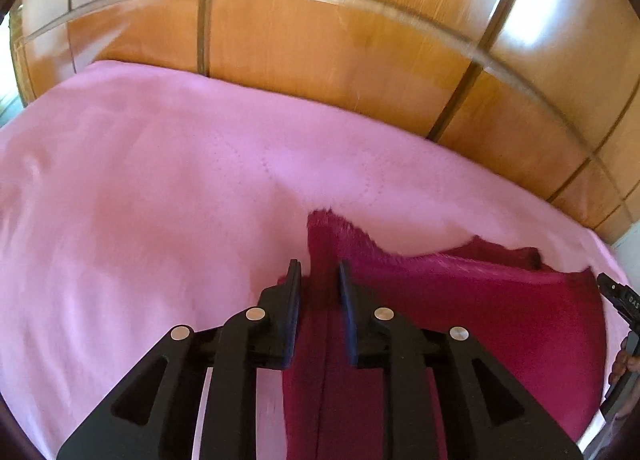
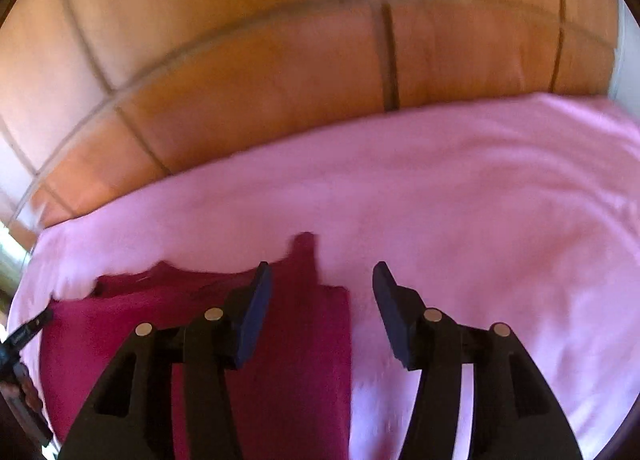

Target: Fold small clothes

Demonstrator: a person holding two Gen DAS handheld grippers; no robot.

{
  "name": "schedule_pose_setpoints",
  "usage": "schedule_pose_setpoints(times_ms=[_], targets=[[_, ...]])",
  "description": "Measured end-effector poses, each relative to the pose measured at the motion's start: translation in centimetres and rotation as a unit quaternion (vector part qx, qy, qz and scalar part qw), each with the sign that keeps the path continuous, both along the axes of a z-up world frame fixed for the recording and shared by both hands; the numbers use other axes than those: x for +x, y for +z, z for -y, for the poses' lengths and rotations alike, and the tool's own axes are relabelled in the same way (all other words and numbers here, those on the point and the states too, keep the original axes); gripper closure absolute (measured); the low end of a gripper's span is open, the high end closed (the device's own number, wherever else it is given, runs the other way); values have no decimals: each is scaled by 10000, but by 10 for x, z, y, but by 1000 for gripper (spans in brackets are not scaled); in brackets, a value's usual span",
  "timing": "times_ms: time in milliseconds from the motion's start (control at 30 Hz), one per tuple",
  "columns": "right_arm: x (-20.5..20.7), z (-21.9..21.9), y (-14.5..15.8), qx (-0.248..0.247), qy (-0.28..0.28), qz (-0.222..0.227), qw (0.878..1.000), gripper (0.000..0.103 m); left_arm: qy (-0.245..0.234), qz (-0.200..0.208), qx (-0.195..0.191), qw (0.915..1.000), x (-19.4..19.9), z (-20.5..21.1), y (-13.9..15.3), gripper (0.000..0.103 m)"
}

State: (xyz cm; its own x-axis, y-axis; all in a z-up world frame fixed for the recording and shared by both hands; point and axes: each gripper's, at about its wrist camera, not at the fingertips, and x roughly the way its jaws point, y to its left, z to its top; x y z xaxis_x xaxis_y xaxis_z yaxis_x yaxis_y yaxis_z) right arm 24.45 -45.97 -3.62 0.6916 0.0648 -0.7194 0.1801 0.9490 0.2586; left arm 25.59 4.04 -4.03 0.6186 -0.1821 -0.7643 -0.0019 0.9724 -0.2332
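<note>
The crimson garment (image 1: 460,324) lies on the pink bedspread (image 1: 140,199) below the wooden headboard (image 1: 320,51), its left fold pinched in the left gripper (image 1: 320,272), while the right gripper (image 2: 322,280) hangs spread and empty over its right edge — a one-sided pull would likely skew the fold.

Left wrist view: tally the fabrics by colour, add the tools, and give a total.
Dark red garment: 1
Pink bedsheet: 1
Black tools: 2, the left tool and the right tool at the frame's edge
Total: 4
</note>
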Motion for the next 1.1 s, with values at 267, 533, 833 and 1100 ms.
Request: schedule_pose_setpoints(times_ms=[267,533,833,1100], targets=[[-100,-64,1,126,1245,342,9915,27,-42,2,-943,9955,-111,-47,-4,63],[-137,-75,-40,-111,1317,-73,9912,27,-386,-94,-663,9970,-182,-38,-25,62],[-145,-42,-68,-48,970,-77,9952,34,-330,37,281,9991,-191,-24,-27,62],[-162,-38,-45,243,642,241,9973,22,-22,553,800,9953,-211,-5,15,51]])
